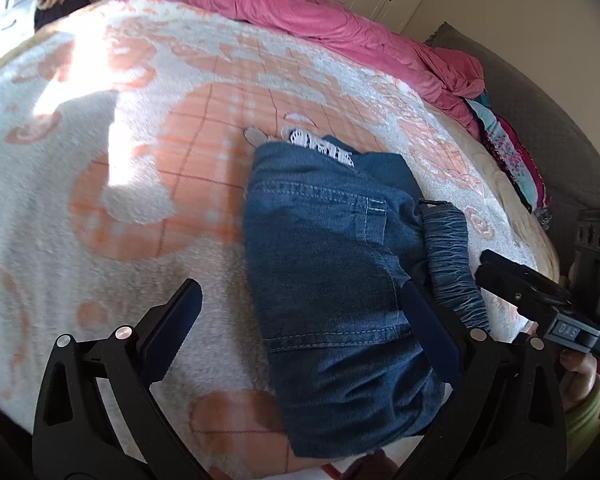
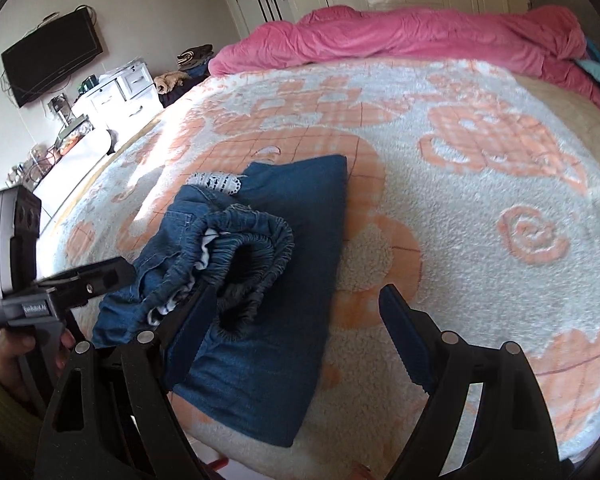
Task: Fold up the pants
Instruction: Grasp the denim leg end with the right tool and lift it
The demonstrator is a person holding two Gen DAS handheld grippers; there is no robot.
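Note:
Blue denim pants [image 1: 332,280] lie folded in a compact pile on the bed near its front edge; they also show in the right wrist view [image 2: 268,312]. The elastic waistband [image 2: 252,256] bunches up on top. White lace trim [image 1: 324,148] sticks out at the far end. My left gripper [image 1: 300,304] is open, its jaws wide apart over the pants' left part. My right gripper [image 2: 300,320] is open, its left finger [image 2: 196,320] resting against the waistband. Each gripper appears at the edge of the other's view.
The bed carries a white and orange fleece blanket [image 2: 480,184]. A pink duvet [image 2: 420,36] is heaped along the far side. Folded colourful clothes [image 1: 512,160] lie at the right. A TV [image 2: 52,60] and white drawers [image 2: 120,92] stand left of the bed.

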